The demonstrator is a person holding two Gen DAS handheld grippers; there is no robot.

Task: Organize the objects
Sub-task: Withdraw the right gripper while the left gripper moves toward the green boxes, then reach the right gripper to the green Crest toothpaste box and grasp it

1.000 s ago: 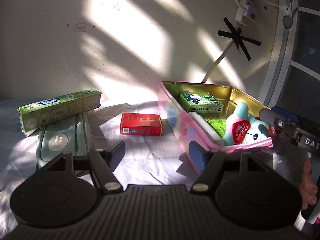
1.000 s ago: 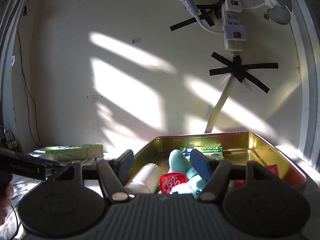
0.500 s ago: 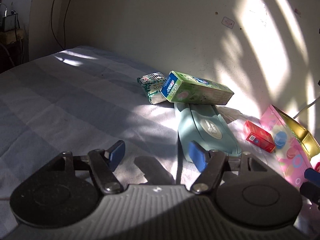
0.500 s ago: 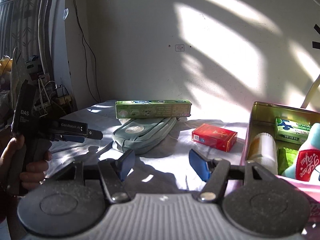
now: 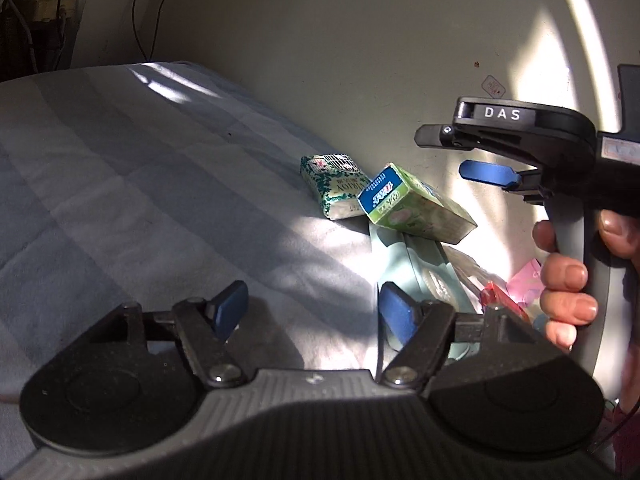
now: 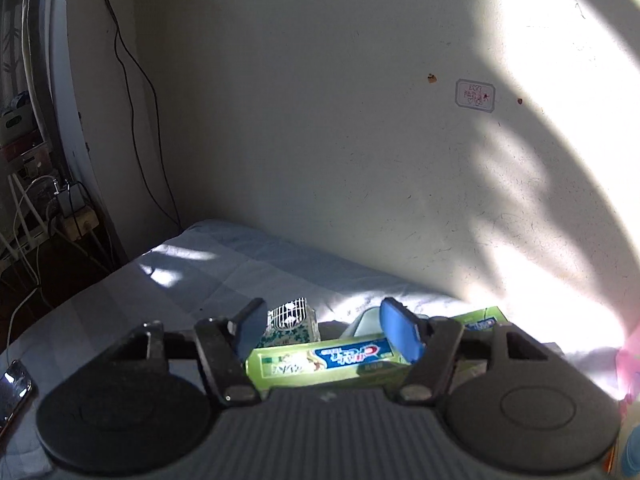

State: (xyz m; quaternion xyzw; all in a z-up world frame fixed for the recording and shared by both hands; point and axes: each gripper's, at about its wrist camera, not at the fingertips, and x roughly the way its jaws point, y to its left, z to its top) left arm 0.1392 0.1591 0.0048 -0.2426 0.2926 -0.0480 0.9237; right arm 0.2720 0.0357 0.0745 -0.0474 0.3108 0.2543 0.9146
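Observation:
A green toothpaste box point(image 5: 416, 206) lies tilted on a pale teal pouch point(image 5: 424, 276) near the wall. A green-patterned packet point(image 5: 334, 188) lies beside its left end. My right gripper point(image 6: 324, 330) is open and hovers just above the toothpaste box point(image 6: 320, 362), with the packet point(image 6: 290, 326) beyond it. In the left wrist view the right gripper point(image 5: 460, 152) shows at the right, held in a hand. My left gripper point(image 5: 310, 312) is open and empty over the bedsheet, left of the pouch. A red box point(image 5: 502, 300) lies right of the pouch.
A pink tin's edge point(image 5: 528, 280) shows behind the hand, and also in the right wrist view point(image 6: 630, 360). The grey sheet point(image 5: 120, 184) stretches left. A phone point(image 6: 14, 392) lies at the sheet's left edge. Cables and a plug block point(image 6: 72, 208) sit beyond it.
My right gripper has swung left from the tin to above the toothpaste box. My left gripper has turned further left and closer to the sheet. Both stay open.

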